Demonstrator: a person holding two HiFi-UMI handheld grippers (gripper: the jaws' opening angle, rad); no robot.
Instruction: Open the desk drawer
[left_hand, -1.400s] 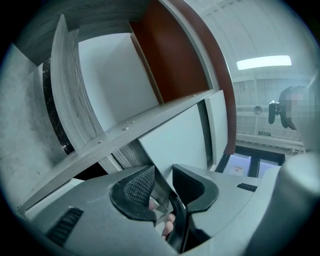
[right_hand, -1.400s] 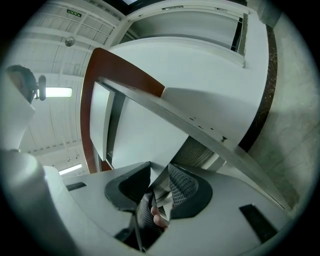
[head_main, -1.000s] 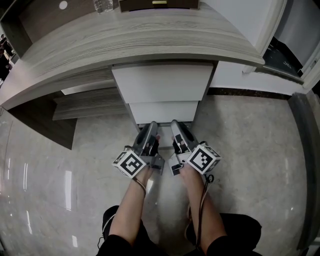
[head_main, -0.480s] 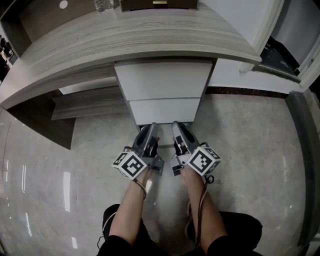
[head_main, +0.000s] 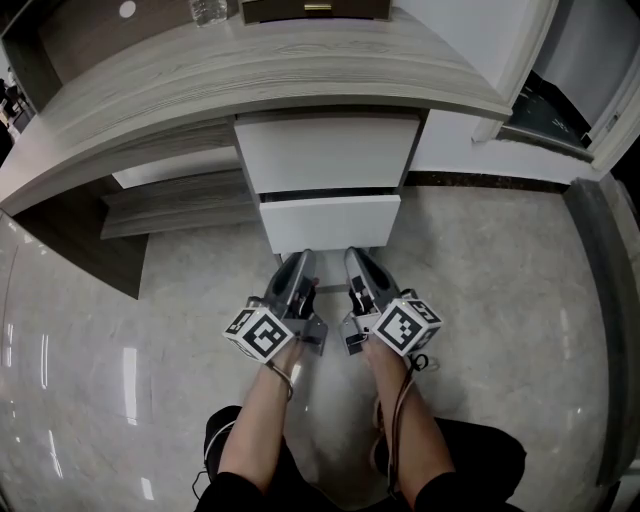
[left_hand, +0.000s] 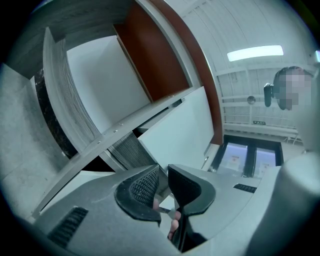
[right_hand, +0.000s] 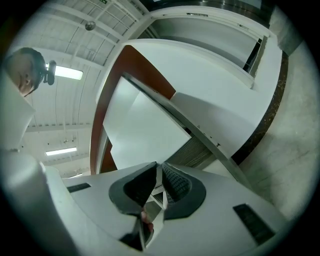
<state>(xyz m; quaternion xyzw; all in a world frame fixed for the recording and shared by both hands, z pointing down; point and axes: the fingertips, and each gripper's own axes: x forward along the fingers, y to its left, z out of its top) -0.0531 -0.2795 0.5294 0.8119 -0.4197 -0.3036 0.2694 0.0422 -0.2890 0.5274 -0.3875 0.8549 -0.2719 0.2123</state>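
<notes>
A white drawer unit hangs under the wood-grain desk top (head_main: 250, 70). Its lower drawer (head_main: 330, 222) stands out a little from the upper drawer (head_main: 325, 150), with a dark gap between them. Both grippers point at the lower drawer's bottom edge. My left gripper (head_main: 303, 257) (left_hand: 164, 172) has its tips right at that edge, jaws closing with a narrow gap and nothing clearly between them. My right gripper (head_main: 353, 254) (right_hand: 159, 167) sits beside it, jaws closing to a thin slit. The white drawer front (left_hand: 180, 130) (right_hand: 140, 125) rises just beyond the tips.
A low wooden shelf (head_main: 170, 200) runs under the desk at the left. On the right stands a white cabinet door (head_main: 510, 60). A clear bottle (head_main: 210, 10) and a dark box (head_main: 315, 8) rest on the desk. Polished stone floor (head_main: 500, 300) lies all around my legs.
The lower drawer's front has slid out toward me, and a dark gap has opened beneath the upper drawer. Both grippers have drawn back slightly with it.
</notes>
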